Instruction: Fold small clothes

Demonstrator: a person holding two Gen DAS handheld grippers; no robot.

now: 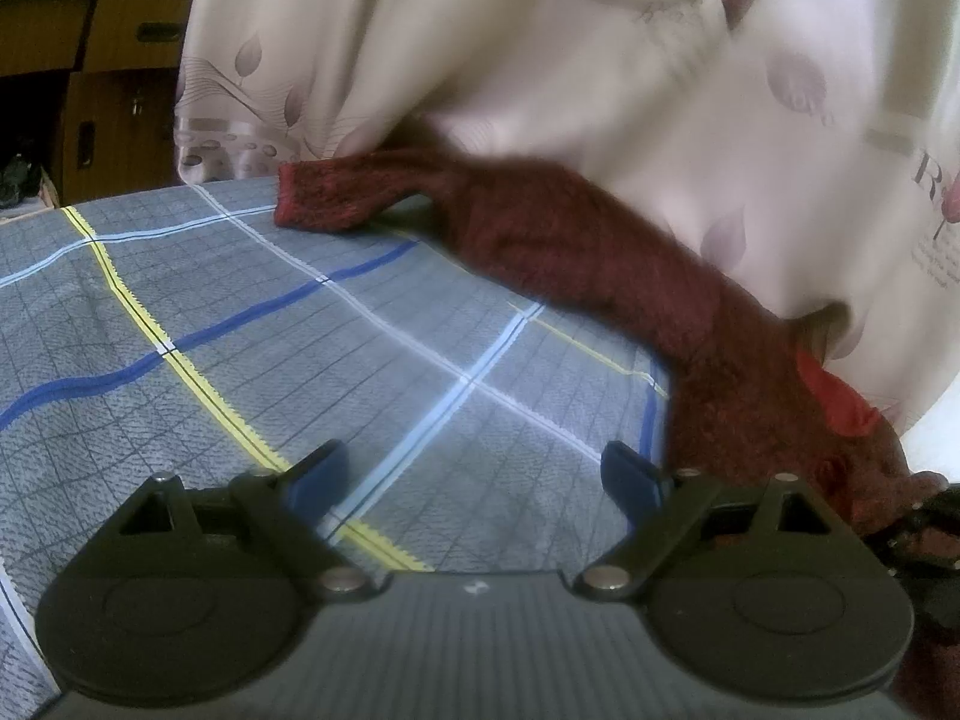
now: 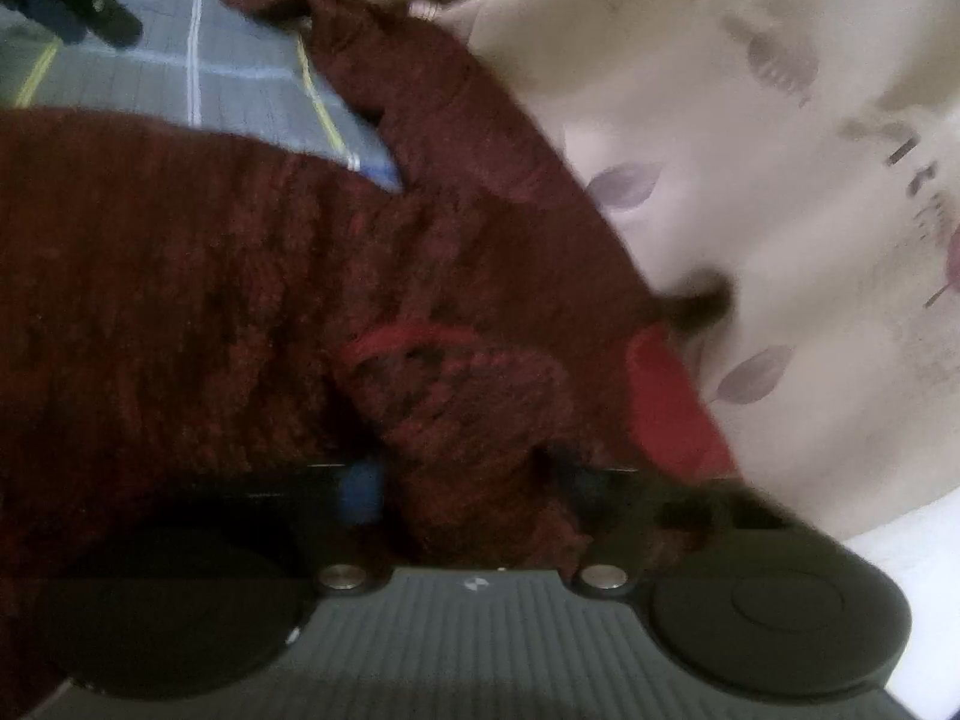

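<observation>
Two low close views, shared sweater

The dark red fuzzy knitted garment swallows the right claw in the right wrist view — only a sliver of one blue fingertip shows, the other lies under the knit. The garment runs off the left edge there. In the left wrist view the pale leaf-printed cloth is smeared by blur, its grey lettering cut by the right edge — unreadable.

Grey plaid bedsheet, dark red knitted garment trailing across its far edge
</observation>
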